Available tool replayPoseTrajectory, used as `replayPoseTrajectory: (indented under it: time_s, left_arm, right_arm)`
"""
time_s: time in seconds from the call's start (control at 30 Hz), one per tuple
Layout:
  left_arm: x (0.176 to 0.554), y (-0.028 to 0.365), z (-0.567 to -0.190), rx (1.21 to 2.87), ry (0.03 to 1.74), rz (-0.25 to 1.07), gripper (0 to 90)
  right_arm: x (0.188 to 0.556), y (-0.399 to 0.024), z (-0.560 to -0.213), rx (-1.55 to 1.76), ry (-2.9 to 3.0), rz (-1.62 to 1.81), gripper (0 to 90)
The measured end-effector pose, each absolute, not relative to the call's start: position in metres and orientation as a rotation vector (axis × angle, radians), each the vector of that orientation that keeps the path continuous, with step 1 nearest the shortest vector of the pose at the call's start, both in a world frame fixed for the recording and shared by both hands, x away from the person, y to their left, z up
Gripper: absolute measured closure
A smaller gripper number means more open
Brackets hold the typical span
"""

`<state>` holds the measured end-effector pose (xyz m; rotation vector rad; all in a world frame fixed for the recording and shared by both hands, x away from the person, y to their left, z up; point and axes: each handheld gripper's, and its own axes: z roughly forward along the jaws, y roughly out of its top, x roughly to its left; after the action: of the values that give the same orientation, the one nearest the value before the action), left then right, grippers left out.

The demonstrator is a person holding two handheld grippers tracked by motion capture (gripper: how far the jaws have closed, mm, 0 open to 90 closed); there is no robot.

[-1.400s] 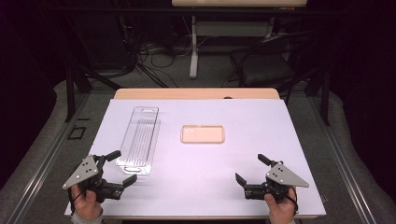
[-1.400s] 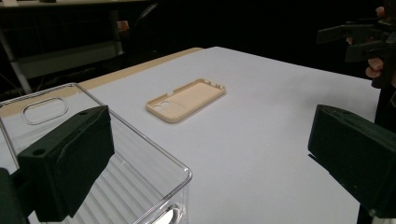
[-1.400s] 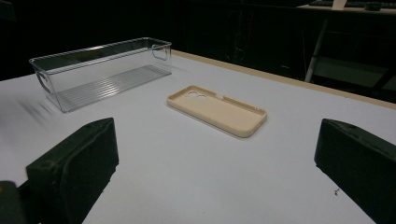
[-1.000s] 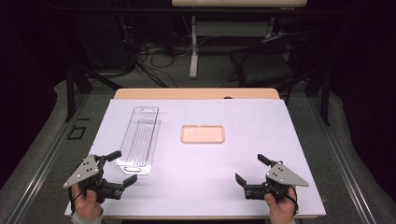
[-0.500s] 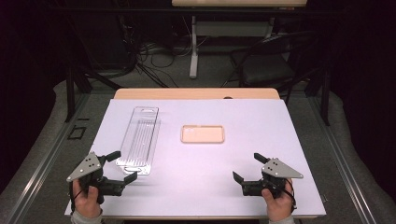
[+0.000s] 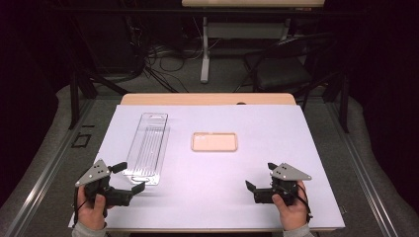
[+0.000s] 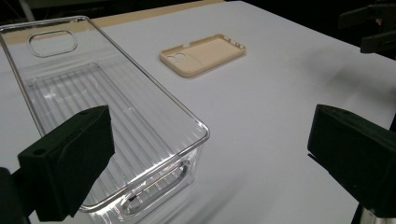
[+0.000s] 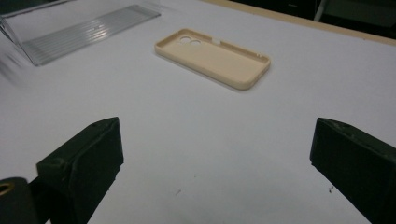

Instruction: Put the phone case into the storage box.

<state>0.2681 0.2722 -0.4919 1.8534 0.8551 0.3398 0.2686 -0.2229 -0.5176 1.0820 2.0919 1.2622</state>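
With both grippers' fingers spread wide, the left gripper [image 6: 129, 178] at the worktop's near-left could knock the clear tray [image 6: 146, 148] toward the phone case [image 6: 214, 141].

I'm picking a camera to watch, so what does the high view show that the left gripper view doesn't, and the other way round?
High view alone: both hands, the left gripper and right gripper whole with grey plates, the table's wooden far edge, a chair and cables behind. Left gripper view alone: the ribbed floor and near wall of the clear tray close up, and the camera cutouts in the phone case. Both: tray, case, white mat.
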Motion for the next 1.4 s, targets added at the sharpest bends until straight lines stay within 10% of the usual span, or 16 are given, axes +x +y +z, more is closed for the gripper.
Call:
replayPoseTrajectory:
  time_s: [1.4]
  left_arm:
    - [0.379, 0.238, -0.432, 1.873, 0.970, 0.214, 1.8]
  right_arm:
    - [0.343, -0.212, -0.478, 1.220, 2.197, 1.150, 0.0]
